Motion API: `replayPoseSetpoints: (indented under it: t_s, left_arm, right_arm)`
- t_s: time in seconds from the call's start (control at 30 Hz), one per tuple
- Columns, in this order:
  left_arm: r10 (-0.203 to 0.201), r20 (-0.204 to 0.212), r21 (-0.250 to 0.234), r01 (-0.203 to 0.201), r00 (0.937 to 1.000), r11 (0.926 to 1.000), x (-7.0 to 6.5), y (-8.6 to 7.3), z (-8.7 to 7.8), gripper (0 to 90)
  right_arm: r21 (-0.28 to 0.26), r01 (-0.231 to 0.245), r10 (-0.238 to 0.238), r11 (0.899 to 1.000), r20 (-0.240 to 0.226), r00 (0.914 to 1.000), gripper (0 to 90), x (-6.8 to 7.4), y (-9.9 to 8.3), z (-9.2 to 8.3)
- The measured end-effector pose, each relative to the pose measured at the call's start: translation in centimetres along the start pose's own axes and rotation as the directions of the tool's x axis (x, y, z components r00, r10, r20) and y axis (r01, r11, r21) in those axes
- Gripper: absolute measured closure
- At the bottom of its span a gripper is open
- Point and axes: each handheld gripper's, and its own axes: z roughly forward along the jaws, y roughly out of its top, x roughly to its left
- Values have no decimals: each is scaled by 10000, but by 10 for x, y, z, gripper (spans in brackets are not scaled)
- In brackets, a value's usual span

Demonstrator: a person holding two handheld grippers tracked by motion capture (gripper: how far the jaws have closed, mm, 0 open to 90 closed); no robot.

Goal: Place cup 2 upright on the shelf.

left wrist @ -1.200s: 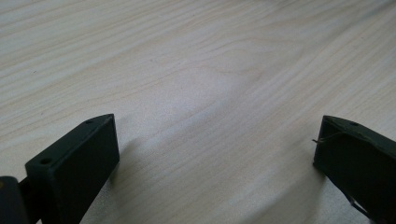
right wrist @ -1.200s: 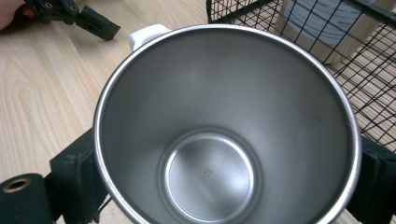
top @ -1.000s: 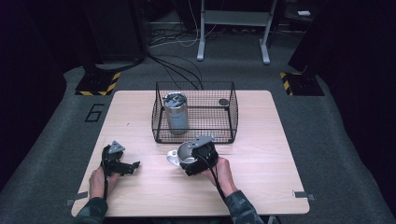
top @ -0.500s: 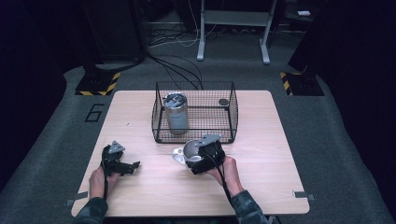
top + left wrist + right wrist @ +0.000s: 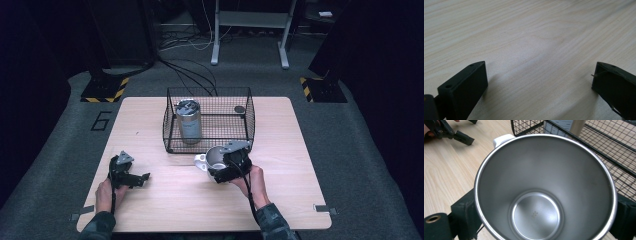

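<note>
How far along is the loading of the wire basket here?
Done: the steel canister stands inside the wire basket. In hand: the right tongs grip the metal mug, just in front of the basket. Left: putting it in. The left tongs rest open on the table.

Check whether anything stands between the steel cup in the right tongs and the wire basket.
Only the basket's own near wall stands between it and the cup held in the right tongs. Inside, a steel canister fills the left part; the right part holds just a small dark disc.
</note>
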Motion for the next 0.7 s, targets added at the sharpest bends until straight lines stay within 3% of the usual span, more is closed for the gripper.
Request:
replayPoseSetpoints:
  t_s: [0.7]
  left_arm:
    - [-8, 11, 11, 8, 10000, 10000, 0, 0, 0, 0]
  right_arm:
    - [-119, -560, 567, 9984, 610, 9965, 71, -28, -6, -33]
